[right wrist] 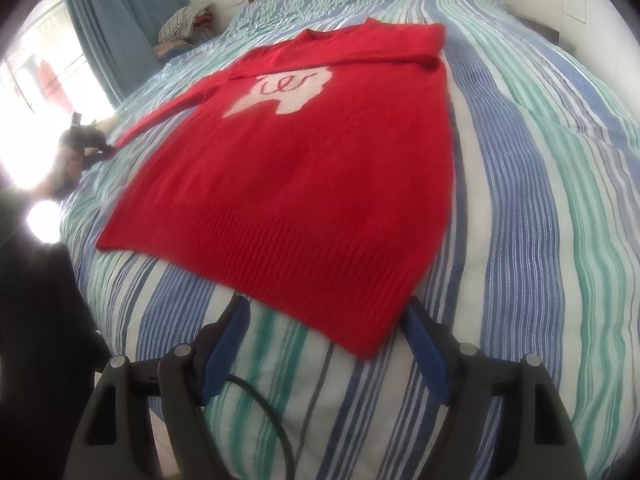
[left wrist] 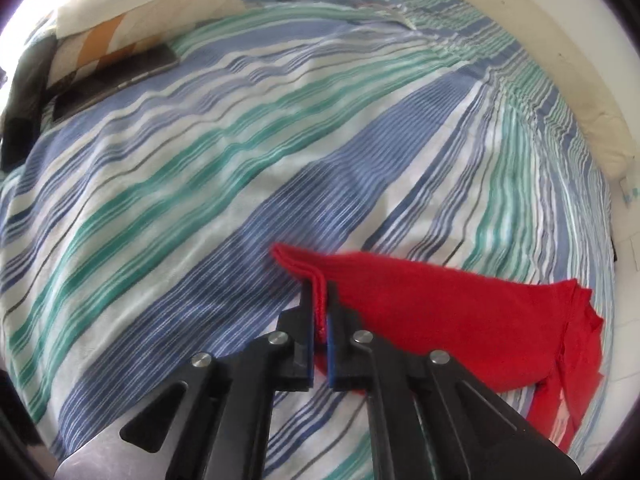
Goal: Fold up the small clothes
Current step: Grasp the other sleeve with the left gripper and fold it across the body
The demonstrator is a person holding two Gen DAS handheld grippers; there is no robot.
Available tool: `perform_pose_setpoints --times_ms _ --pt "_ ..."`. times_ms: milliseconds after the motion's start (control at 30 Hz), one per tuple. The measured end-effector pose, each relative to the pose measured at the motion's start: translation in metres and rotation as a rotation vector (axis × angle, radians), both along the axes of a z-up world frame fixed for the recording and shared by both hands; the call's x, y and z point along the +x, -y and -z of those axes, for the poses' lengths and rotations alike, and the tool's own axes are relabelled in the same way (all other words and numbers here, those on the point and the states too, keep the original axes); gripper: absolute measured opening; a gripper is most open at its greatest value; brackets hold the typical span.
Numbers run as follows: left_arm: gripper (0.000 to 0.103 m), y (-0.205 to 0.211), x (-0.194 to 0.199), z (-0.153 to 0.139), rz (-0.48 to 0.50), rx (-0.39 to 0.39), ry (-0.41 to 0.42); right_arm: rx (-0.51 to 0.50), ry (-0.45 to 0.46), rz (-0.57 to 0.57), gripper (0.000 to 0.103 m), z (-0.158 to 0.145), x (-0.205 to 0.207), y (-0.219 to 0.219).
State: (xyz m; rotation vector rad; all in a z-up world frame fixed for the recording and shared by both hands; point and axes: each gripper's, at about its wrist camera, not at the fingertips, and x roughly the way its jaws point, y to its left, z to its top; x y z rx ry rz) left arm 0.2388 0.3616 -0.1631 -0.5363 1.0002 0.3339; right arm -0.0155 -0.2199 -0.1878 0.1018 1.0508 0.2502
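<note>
A red knitted sweater (right wrist: 300,184) with a white motif on its chest lies flat on the striped bedspread (right wrist: 540,240). One sleeve is folded across the top and the other stretches out to the left. My left gripper (left wrist: 319,300) is shut on a folded red edge of the sweater (left wrist: 440,320), and the cloth trails off to the right of it. My right gripper (right wrist: 326,308) is open at the near hem. The hem's corner lies between its blue pads (right wrist: 424,344), which do not press on it. A dark blurred shape (right wrist: 80,140) sits at the end of the outstretched sleeve.
A patterned pillow (left wrist: 132,20) and a flat dark slab (left wrist: 116,76) lie at the far left of the bed. A cream padded board (left wrist: 560,60) runs along the right side. A blue curtain (right wrist: 120,28) and a heap of clothes (right wrist: 184,28) stand beyond the bed.
</note>
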Motion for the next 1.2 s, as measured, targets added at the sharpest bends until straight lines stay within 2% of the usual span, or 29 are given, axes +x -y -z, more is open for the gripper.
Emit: perform_pose_setpoints --times_ms 67,133,233,333,433,533,567,633,667,700,767,833,967,1033,1100,1200 --pt "0.002 0.025 0.009 -0.043 0.081 0.046 0.069 0.012 0.005 0.002 0.077 -0.001 0.0 0.001" --pt "0.002 0.067 0.024 -0.088 0.197 0.101 0.132 0.03 0.006 0.004 0.077 -0.001 0.001 0.003" --pt "0.002 0.149 0.052 -0.148 0.393 0.16 0.224 0.056 0.005 -0.001 0.077 -0.001 0.002 0.005" --pt "0.002 0.247 0.074 -0.184 0.59 0.191 0.297 0.082 0.006 0.0 0.077 -0.002 0.003 0.008" --pt "0.002 0.341 0.082 -0.19 0.773 0.184 0.323 0.105 0.016 0.013 0.077 -0.005 0.003 0.013" --pt "0.004 0.422 0.082 -0.165 0.934 0.176 0.292 0.111 0.027 0.02 0.077 -0.008 0.002 0.017" --pt "0.011 0.444 0.083 -0.152 0.982 0.166 0.264 0.114 0.03 0.021 0.077 -0.009 0.002 0.018" --pt "0.041 0.473 0.081 -0.127 1.035 0.143 0.199 0.116 0.035 0.024 0.077 -0.011 0.001 0.021" --pt "0.061 0.477 0.078 -0.119 1.038 0.129 0.193 0.118 0.037 0.025 0.077 -0.011 0.001 0.021" --pt "0.067 0.475 0.074 -0.115 1.029 0.116 0.206 0.119 0.038 0.027 0.077 -0.012 0.001 0.022" --pt "0.07 0.454 0.072 -0.109 0.992 0.096 0.207 0.126 0.04 0.034 0.077 -0.013 0.0 0.024" --pt "0.07 0.418 0.073 -0.102 0.909 0.096 0.186 0.134 0.044 0.038 0.077 -0.014 -0.002 0.027" --pt "0.073 0.331 0.063 -0.084 0.717 0.138 0.154 0.154 0.054 0.042 0.077 -0.016 0.001 0.031" --pt "0.073 0.298 0.055 -0.067 0.664 0.153 0.126 0.161 0.052 0.045 0.077 -0.015 0.004 0.032" --pt "0.073 0.276 0.043 -0.051 0.666 0.16 0.098 0.17 0.046 0.052 0.077 -0.014 0.006 0.033" --pt "0.073 0.281 0.023 -0.027 0.744 0.198 0.061 0.18 0.046 0.059 0.077 -0.015 0.007 0.034"
